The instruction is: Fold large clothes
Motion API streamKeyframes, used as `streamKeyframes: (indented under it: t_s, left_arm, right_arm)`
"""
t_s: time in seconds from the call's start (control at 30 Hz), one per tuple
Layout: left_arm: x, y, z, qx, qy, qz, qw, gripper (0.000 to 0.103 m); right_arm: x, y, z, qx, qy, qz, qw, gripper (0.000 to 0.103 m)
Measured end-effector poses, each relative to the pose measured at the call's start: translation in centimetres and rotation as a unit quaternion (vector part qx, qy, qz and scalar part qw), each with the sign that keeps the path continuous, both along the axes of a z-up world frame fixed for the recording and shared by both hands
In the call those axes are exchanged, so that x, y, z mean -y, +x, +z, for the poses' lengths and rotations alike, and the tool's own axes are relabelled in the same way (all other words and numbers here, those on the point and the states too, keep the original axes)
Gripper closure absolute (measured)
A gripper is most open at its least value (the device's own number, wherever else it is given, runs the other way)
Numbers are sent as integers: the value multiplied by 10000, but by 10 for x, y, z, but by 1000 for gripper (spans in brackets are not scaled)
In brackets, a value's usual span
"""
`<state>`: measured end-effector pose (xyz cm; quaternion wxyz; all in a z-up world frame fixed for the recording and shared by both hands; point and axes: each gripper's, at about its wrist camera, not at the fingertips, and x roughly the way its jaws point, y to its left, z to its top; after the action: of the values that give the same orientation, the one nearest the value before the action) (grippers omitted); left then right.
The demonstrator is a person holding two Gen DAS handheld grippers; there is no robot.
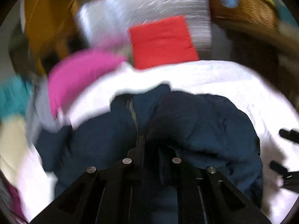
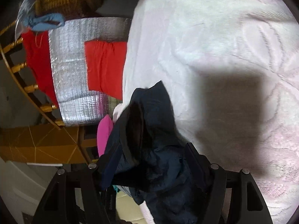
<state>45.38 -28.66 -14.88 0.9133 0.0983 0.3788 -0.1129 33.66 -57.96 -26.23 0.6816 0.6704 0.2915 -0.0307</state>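
On the white bedspread (image 2: 214, 46) the navy garment (image 1: 196, 130) lies bunched just ahead of the clenched left gripper (image 1: 141, 140) – the right gripper (image 2: 155, 168) grasps its bulk – spreading flat seems next.

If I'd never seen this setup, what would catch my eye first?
Probably the dark navy jacket, bunched in the foreground on the white bedspread and filling the right gripper. Beyond the bed's edge, a bright red cloth lies on a silvery mat, with a pink garment to its left.
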Motion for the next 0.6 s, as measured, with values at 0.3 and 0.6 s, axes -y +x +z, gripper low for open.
streamKeyframes:
  t_s: [0.3, 0.6]
  left_arm:
    - [-118, 13, -82, -1994, -1294, 889, 9673, 47]
    - [-129, -29, -15, -933, -1424, 796, 9822, 21]
  right_arm:
    - [-22, 33, -12, -435, -488, 364, 9972, 40]
    - [-38, 42, -12, -844, -1074, 394, 9898, 57]
